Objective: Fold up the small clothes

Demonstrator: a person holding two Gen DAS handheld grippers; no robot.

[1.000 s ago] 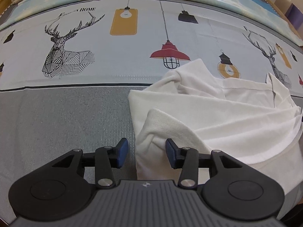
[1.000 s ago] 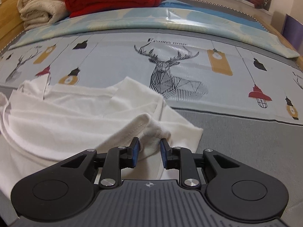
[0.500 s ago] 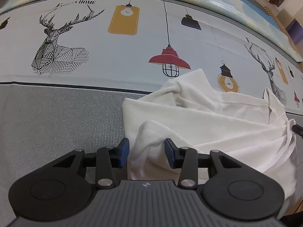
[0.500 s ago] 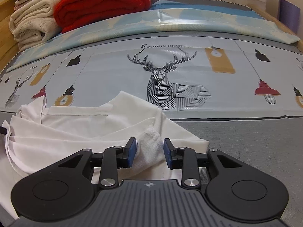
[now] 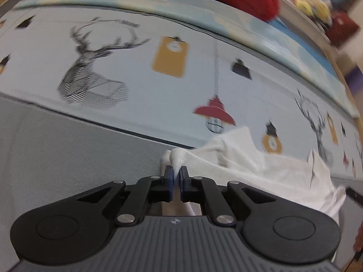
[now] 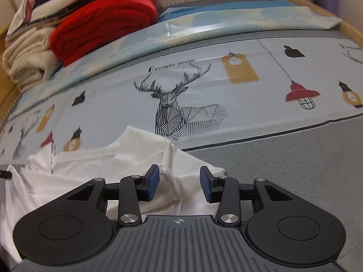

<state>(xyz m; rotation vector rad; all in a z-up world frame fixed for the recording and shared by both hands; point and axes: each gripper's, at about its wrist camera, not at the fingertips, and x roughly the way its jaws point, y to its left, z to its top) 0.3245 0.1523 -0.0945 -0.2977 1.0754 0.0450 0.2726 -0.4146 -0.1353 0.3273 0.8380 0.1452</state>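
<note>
A small white garment (image 5: 261, 170) lies crumpled on the bed's grey cover, reaching onto the printed sheet. My left gripper (image 5: 176, 173) is shut on a bunched corner of it, and a white tuft sticks up between the blue pads. In the right wrist view the same white garment (image 6: 95, 165) spreads to the left. My right gripper (image 6: 179, 178) has its jaws opening. A fold of the cloth lies between them, and the blue pads (image 6: 152, 181) stand off from it.
The printed sheet (image 6: 181, 104) with deer and lamp motifs runs across the bed. A red blanket (image 6: 102, 25) and a cream folded blanket (image 6: 27, 61) are stacked at the back left. Bare grey cover (image 6: 295, 170) lies to the right. A wooden bed edge (image 6: 349, 29) runs along the far right.
My left gripper has closed onto the garment's corner and the view has tilted. My right gripper's jaws have widened, letting go of the fold, and that view has rolled too.
</note>
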